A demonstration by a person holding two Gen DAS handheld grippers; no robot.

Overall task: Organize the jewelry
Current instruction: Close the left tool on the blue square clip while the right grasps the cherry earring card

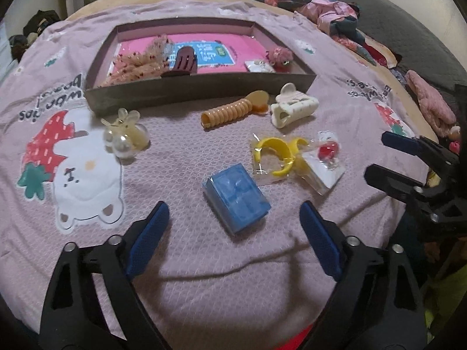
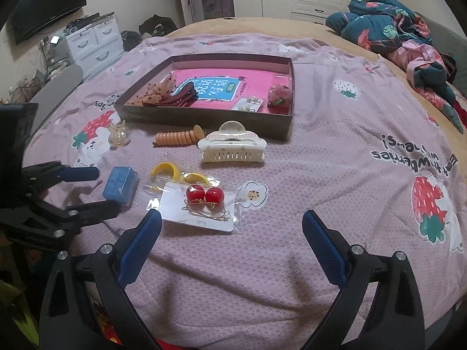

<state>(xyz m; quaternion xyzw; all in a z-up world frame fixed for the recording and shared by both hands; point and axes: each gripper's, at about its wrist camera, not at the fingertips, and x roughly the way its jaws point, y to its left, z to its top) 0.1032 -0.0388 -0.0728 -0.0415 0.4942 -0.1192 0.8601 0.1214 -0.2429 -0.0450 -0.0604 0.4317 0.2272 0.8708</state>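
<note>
Left gripper [image 1: 233, 218]: black frame, blue knurled pads, jaws spread wide, nothing between them, hovering over the quilted pink bedspread [image 1: 204, 262]. Far ahead-left of it sits a clear yellowish bunny clip with pearl beads [image 1: 125, 134], glossy. Dead ahead, just past the fingertips, is a small blue box [image 1: 236, 195], rectangular, wrapped in clear film, not touched. Further ahead lie an orange coiled hair tie [image 1: 226, 113], ribbed plastic, and beyond it the shallow dark cardboard tray [image 1: 198, 87] holding a pink book, a beige beaded scrunchie, a maroon claw clip, an earring card and a fuzzy pink piece. Ahead-right: a cream claw clip [image 1: 292, 106], matte with small dots, then yellow curved clips in a clear bag [image 1: 277, 154]. Right gripper [image 2: 232, 223]: same build, jaws equally wide apart, empty, contacting nothing. Just ahead of its left fingertip lies a white card in clear sleeve with two glossy red ball earrings [image 2: 204, 195] on thin gold wires. The rest of the jewelry sits ahead-left of this gripper.
</note>
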